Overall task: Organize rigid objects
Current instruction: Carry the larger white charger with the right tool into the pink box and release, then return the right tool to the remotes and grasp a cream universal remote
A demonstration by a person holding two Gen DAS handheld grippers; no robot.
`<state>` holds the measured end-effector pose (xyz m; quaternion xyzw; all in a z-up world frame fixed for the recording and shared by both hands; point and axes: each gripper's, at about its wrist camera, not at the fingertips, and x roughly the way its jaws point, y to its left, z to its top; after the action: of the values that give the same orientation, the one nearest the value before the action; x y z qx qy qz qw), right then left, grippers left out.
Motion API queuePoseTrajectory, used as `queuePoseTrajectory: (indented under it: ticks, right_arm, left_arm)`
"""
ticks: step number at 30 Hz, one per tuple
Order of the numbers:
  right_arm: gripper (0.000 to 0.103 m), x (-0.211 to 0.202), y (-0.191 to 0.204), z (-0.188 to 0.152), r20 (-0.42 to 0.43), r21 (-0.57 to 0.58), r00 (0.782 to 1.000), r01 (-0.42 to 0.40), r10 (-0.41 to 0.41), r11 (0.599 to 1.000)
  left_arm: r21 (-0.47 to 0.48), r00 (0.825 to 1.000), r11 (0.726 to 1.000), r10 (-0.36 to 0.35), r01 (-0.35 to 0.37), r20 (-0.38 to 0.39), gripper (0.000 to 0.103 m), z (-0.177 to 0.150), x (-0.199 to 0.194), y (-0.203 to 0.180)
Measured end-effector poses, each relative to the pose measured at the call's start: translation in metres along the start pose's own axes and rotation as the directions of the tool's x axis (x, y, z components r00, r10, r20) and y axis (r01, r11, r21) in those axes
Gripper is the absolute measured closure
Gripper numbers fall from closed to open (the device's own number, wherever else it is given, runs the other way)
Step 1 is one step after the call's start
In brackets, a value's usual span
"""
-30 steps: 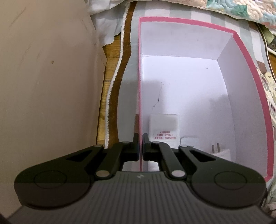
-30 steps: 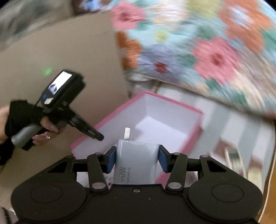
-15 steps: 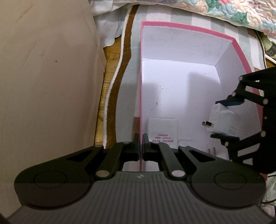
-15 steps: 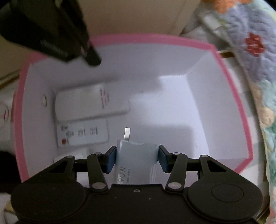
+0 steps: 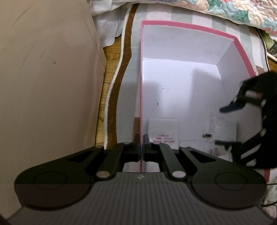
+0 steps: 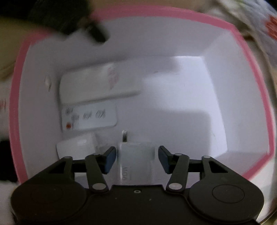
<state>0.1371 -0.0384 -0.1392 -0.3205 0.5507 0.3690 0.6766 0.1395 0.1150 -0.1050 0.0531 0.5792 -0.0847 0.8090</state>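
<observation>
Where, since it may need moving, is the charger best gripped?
Grip the charger across its flat long sides, from above: it lies on the box floor, prongs toward the remote, both sides clear.

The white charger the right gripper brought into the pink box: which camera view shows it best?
The right wrist view. The charger lies centred between the right gripper's blue pads, which have just been opening and stand clear of it, prong and printed side visible. In the left wrist view it sits small at the box's right wall, partly hidden by that gripper.
</observation>
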Motion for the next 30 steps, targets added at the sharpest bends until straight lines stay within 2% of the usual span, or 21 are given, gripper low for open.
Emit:
queuePoseTrajectory:
  ticks: [3, 7, 9, 13, 18, 23, 27, 30]
  right_arm:
    - [0.043, -0.040, -0.023, -0.010, 0.154, 0.167, 0.986, -0.084, 0.058, 0.982]
    - [0.041, -0.101, -0.032, -0.040, 0.361, 0.267, 0.930, -0.172, 0.067, 0.948]
    - [0.039, -0.124, -0.031, -0.057, 0.405, 0.293, 0.913, -0.189, 0.058, 0.937]
    - [0.037, -0.146, -0.041, -0.092, 0.401, 0.438, 0.915, -0.239, 0.050, 0.867]
    - [0.037, -0.144, -0.046, -0.137, 0.375, 0.508, 0.926, -0.165, -0.045, 0.845]
    - [0.037, -0.131, -0.062, -0.188, 0.398, 0.602, 0.915, -0.204, -0.068, 0.772]
    - [0.037, -0.109, -0.058, -0.208, 0.344, 0.619, 0.927, -0.103, -0.151, 0.778]
    - [0.037, -0.085, -0.053, -0.213, 0.302, 0.590, 0.931, -0.015, -0.204, 0.807]
  left_arm:
    - [0.001, 1.000, 1.000, 0.006, -0.006, -0.006, 0.101, 0.001, 0.001, -0.001]
    - [0.008, 1.000, 1.000, 0.019, -0.019, -0.017, 0.101, 0.004, 0.002, -0.004]
    - [0.008, 0.999, 1.000, 0.023, -0.023, -0.025, 0.101, 0.005, 0.003, -0.006]
    - [-0.015, 0.998, 1.000, 0.022, -0.023, -0.054, 0.101, 0.010, 0.005, -0.005]
    - [-0.016, 0.997, 0.999, 0.026, -0.028, -0.078, 0.099, 0.017, 0.004, -0.005]
    - [-0.009, 0.994, 1.000, 0.028, -0.029, -0.103, 0.098, 0.021, 0.004, -0.005]
    - [0.001, 0.993, 0.999, 0.041, -0.041, -0.108, 0.099, 0.021, 0.005, -0.006]
    - [0.004, 0.993, 0.999, 0.053, -0.053, -0.109, 0.100, 0.021, 0.005, -0.007]
